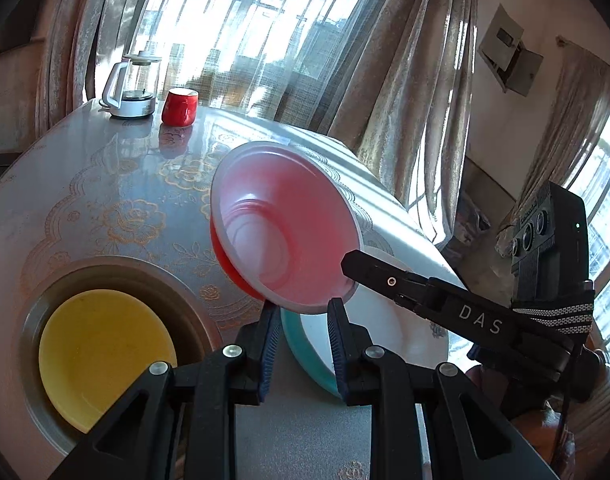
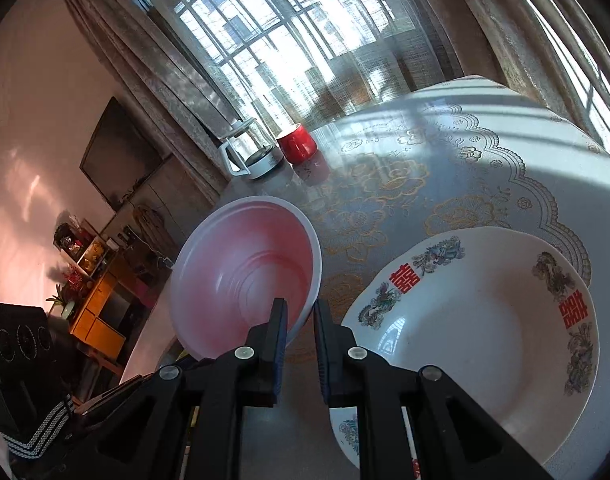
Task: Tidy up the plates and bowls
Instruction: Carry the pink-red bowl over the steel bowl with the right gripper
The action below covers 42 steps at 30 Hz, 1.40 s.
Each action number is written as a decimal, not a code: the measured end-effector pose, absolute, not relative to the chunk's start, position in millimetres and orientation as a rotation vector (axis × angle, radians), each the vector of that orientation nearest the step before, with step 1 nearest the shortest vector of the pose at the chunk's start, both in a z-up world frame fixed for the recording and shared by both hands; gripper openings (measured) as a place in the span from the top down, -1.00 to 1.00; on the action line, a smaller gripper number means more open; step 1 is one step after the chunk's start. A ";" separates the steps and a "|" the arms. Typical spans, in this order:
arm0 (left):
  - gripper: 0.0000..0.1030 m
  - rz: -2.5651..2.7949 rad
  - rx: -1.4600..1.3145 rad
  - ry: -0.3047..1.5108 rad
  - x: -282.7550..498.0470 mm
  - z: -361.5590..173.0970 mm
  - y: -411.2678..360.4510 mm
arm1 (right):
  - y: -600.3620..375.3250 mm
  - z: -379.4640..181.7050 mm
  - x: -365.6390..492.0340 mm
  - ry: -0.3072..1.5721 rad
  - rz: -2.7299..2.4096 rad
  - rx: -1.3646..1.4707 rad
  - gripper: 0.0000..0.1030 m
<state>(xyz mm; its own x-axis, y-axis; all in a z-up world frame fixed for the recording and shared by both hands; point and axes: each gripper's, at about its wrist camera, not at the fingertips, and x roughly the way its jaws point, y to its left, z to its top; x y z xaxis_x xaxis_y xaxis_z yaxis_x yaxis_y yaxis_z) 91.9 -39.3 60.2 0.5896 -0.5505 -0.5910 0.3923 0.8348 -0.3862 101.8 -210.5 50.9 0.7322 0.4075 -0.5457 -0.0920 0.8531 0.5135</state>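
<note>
Two empty bowls (image 1: 285, 224) (image 1: 317, 352), stacked askew

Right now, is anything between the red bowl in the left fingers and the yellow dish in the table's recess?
Nothing visible. Only bare table lies between the red bowl and the yellow dish. The kettle and red mug stand at the far edge, off that line.

Black two-finger grippers

Silver screws are seen on the left gripper (image 1: 301, 322); "DAS" is printed on the right gripper (image 1: 351, 264).
</note>
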 end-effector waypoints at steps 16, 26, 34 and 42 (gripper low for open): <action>0.54 -0.513 -0.267 0.746 66.5 60.3 7.3 | -170.4 49.0 89.2 0.713 0.402 0.485 0.74; 0.54 -0.450 -0.327 0.752 53.2 52.9 55.7 | -130.5 45.1 91.6 0.752 0.494 0.468 0.74; 0.54 -0.397 -0.378 0.777 45.1 37.3 81.6 | -108.4 30.8 96.4 0.809 0.522 0.447 0.74; 0.54 -0.374 -0.387 0.790 39.9 27.7 86.7 | -99.9 20.4 97.5 0.850 0.526 0.444 0.74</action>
<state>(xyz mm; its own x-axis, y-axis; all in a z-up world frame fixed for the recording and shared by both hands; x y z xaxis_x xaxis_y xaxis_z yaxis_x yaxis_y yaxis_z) 39.9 86.7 27.7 0.6465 -0.4610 -0.6079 0.1781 0.8660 -0.4672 97.5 -99.9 20.4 0.5479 0.5981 -0.5849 -0.2568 0.7857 0.5629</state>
